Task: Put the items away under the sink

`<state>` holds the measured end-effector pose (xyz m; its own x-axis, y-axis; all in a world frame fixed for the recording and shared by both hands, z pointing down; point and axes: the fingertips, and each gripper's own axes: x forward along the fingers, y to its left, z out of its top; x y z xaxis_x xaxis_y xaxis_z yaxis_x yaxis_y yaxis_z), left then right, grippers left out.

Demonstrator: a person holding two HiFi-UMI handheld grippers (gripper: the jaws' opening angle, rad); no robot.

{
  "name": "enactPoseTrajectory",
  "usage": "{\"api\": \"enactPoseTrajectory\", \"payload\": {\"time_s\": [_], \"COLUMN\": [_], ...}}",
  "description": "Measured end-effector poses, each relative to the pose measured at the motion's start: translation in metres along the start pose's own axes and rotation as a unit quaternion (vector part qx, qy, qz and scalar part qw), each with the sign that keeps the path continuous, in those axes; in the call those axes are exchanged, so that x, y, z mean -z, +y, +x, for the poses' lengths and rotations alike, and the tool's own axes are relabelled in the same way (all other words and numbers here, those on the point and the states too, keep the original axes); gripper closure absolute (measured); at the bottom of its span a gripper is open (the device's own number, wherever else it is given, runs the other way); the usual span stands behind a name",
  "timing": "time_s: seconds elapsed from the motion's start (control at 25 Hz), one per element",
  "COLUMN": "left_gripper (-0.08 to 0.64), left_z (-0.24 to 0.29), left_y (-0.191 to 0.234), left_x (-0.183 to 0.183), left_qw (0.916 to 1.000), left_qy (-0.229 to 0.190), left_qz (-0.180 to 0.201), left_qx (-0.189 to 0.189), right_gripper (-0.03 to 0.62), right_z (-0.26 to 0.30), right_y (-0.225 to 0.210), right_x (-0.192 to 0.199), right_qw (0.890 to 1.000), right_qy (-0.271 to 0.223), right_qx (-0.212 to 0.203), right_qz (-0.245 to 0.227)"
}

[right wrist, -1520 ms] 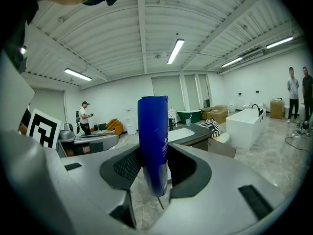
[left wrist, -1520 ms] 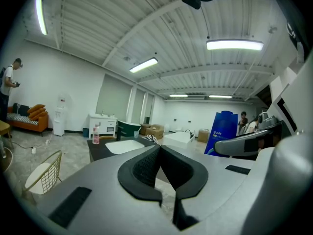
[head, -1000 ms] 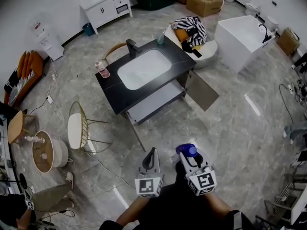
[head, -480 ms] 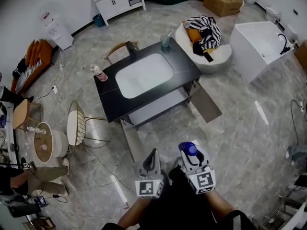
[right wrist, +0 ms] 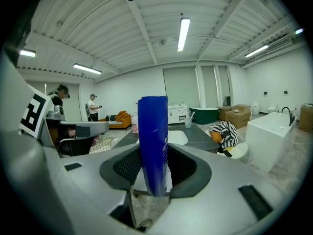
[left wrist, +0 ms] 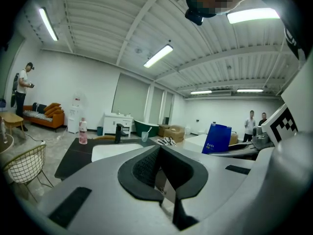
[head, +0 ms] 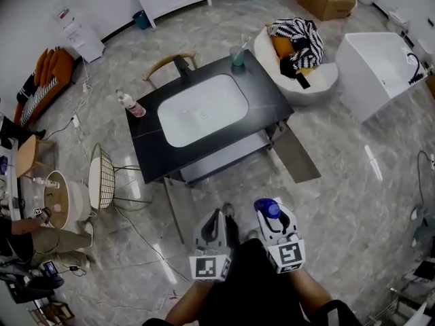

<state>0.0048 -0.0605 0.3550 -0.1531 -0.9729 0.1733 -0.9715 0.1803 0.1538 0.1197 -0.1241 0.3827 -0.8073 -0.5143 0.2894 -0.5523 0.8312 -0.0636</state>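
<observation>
My right gripper (head: 270, 216) is shut on a blue bottle (right wrist: 153, 142) that stands upright between its jaws; the blue bottle (head: 266, 209) shows from above in the head view. My left gripper (head: 215, 224) is shut with nothing in it, held beside the right one well short of the vanity. The black sink vanity (head: 143, 136) with its white basin (head: 202, 109) stands ahead on the floor. A drawer or shelf (head: 224, 156) under the sink is pulled out toward me. On the counter stand a pink bottle (head: 128, 103) at the left and a cup with a toothbrush (head: 237, 54) at the back.
A wire chair (head: 103, 180) and a round side table (head: 60, 200) stand left of the vanity, with a cable on the floor. A beanbag with clothes (head: 298, 53) and a white bathtub (head: 380, 66) are to the right. A person (head: 20, 231) crouches at far left.
The view has come closer to the vanity, which sits lower and larger in the head view. Both grippers keep their places, the right one still holding the blue bottle.
</observation>
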Motion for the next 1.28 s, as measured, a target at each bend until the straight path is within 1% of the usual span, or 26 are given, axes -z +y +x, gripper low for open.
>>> {"api": "enactPoseTrajectory", "payload": {"time_s": [0.08,0.16,0.24,0.32,0.44,0.52,0.56,0.64,0.72,0.8,0.88,1.04,1.08,1.2,1.28], "left_gripper": [0.545,0.544,0.544,0.545,0.545,0.545,0.545,0.545,0.545,0.545,0.545,0.545,0.545,0.545,0.545], "left_z": [0.021,0.042,0.057,0.074,0.1,0.114,0.12,0.134,0.146,0.156,0.166,0.18,0.181,0.181,0.18], "left_y": [0.009,0.02,0.03,0.04,0.052,0.062,0.069,0.081,0.092,0.101,0.109,0.125,0.128,0.139,0.145], "left_x": [0.018,0.035,0.057,0.083,0.114,0.141,0.155,0.18,0.207,0.233,0.256,0.3,0.313,0.348,0.357], "left_qw": [0.9999,0.9998,0.9999,0.9997,0.9998,0.9998,0.9999,0.9998,0.9998,0.9997,0.9993,0.999,0.9992,0.9995,0.9988], "left_qy": [-0.004,-0.011,-0.012,-0.009,-0.017,-0.014,-0.014,-0.015,-0.017,-0.018,-0.024,-0.033,-0.031,-0.026,-0.043], "left_qz": [0.012,0.013,0.009,0.022,0.006,0.009,0.007,-0.01,-0.012,-0.014,-0.026,-0.024,-0.021,0.008,0.002], "left_qx": [0.001,-0.002,-0.006,-0.003,-0.007,-0.005,-0.006,-0.007,-0.004,-0.005,-0.011,-0.017,-0.017,-0.017,-0.025], "right_gripper": [0.437,0.437,0.437,0.437,0.437,0.437,0.438,0.439,0.437,0.439,0.439,0.439,0.439,0.439,0.439], "right_z": [0.02,0.043,0.063,0.083,0.117,0.138,0.149,0.172,0.194,0.213,0.23,0.264,0.271,0.291,0.304], "right_y": [-0.012,-0.022,-0.029,-0.038,-0.052,-0.058,-0.06,-0.065,-0.068,-0.071,-0.075,-0.079,-0.08,-0.08,-0.079], "right_x": [0.013,0.028,0.051,0.075,0.106,0.129,0.141,0.166,0.191,0.218,0.248,0.3,0.312,0.347,0.367], "right_qw": [1.0,1.0,1.0,1.0,1.0,1.0,1.0,1.0,1.0,1.0,1.0,1.0,1.0,0.999,0.999], "right_qy": [-0.003,-0.01,-0.01,-0.006,-0.011,-0.013,-0.014,-0.015,-0.018,-0.018,-0.012,-0.018,-0.019,-0.018,-0.02], "right_qx": [0.001,0.002,0.004,0.005,0.003,0.001,0.001,-0.001,-0.004,-0.005,-0.006,-0.014,-0.016,-0.024,-0.026], "right_qz": [-0.003,-0.007,0.0,0.006,-0.002,-0.004,-0.004,-0.005,-0.009,-0.009,-0.003,-0.007,-0.009,-0.012,-0.015]}}
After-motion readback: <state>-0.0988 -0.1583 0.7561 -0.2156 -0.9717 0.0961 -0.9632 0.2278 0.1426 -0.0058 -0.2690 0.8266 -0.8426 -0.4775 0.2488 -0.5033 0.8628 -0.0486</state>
